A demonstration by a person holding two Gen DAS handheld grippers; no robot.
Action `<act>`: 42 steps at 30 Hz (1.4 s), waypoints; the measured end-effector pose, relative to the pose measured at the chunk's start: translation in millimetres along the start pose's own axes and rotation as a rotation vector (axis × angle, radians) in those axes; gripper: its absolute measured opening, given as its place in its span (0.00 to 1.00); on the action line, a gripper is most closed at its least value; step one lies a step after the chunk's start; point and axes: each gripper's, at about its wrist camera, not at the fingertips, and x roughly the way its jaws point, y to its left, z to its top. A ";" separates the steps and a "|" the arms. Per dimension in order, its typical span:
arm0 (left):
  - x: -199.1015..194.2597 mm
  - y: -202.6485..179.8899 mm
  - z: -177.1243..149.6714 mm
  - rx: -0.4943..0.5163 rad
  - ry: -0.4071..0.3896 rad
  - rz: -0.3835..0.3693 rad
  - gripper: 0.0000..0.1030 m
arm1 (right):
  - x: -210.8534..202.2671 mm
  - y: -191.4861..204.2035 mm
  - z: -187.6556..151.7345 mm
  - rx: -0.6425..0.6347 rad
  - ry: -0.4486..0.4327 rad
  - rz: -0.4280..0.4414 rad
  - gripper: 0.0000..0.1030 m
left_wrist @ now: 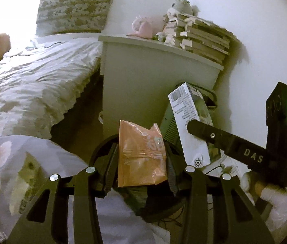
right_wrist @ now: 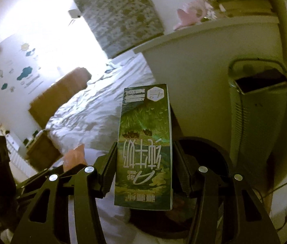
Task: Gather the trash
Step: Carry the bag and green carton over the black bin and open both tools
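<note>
Left wrist view, left to right: a bed with rumpled white bedding (left_wrist: 31,77); a floral bag (left_wrist: 21,162) low in the foreground; the left gripper (left_wrist: 141,156), clenched on an orange plastic wrapper (left_wrist: 141,154) that stands upright between its pads above a dark round opening whose nature cannot be told; a white nightstand (left_wrist: 153,77) carrying a pink toy (left_wrist: 145,27) and a stack of books (left_wrist: 202,38); the right gripper (left_wrist: 196,127), seen from the side, grasping a tilted milk carton (left_wrist: 186,113) with its barcode end uppermost. Right wrist view, left to right: a brown pillow (right_wrist: 60,95) on the bedding; the orange wrapper's corner just left of the fingers; the right gripper closed on the green carton, held upright and inverted, printed characters upside down; a white tower appliance (right_wrist: 259,109) beside the nightstand
</note>
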 end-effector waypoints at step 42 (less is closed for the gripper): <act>63.2 -13.4 -5.1 0.023 0.095 0.025 0.66 | 54.1 -57.9 -37.2 0.152 0.192 -0.079 0.68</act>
